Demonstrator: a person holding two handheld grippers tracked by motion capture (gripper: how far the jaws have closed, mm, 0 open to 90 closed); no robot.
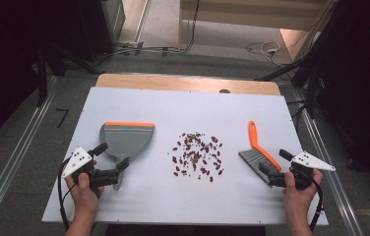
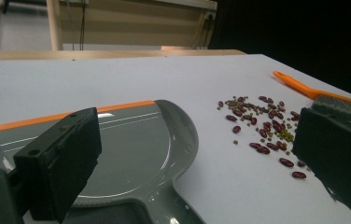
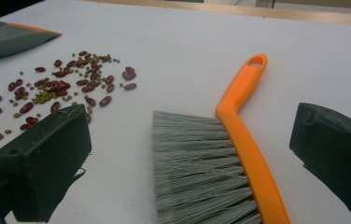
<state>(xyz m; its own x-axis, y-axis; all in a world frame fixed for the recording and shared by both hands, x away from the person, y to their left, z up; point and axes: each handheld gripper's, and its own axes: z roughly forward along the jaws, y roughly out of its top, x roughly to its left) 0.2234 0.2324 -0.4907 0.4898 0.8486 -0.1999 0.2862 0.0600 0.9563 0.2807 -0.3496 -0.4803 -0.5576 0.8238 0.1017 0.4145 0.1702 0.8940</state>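
A grey dustpan (image 1: 126, 139) (image 2: 131, 154) with an orange front lip lies left of centre on the white table (image 1: 183, 196). My left gripper (image 1: 110, 156) (image 2: 197, 154) stands open over the pan's rear and handle, touching nothing. A scatter of red beans and small green beans (image 1: 198, 153) (image 2: 262, 122) (image 3: 57, 91) lies in the middle. At the right lies a brush (image 1: 259, 155) (image 3: 211, 158) with grey bristles and an orange handle. My right gripper (image 1: 274, 167) (image 3: 190, 158) is open, its jaws on either side of the brush head, apart from it.
The white board sits on a wooden tabletop whose far edge (image 1: 188, 82) shows beyond it. Cables (image 1: 264, 48) lie on the floor behind the table. Metal rails (image 1: 11, 167) run along both sides. Bare table surface lies in front of the beans.
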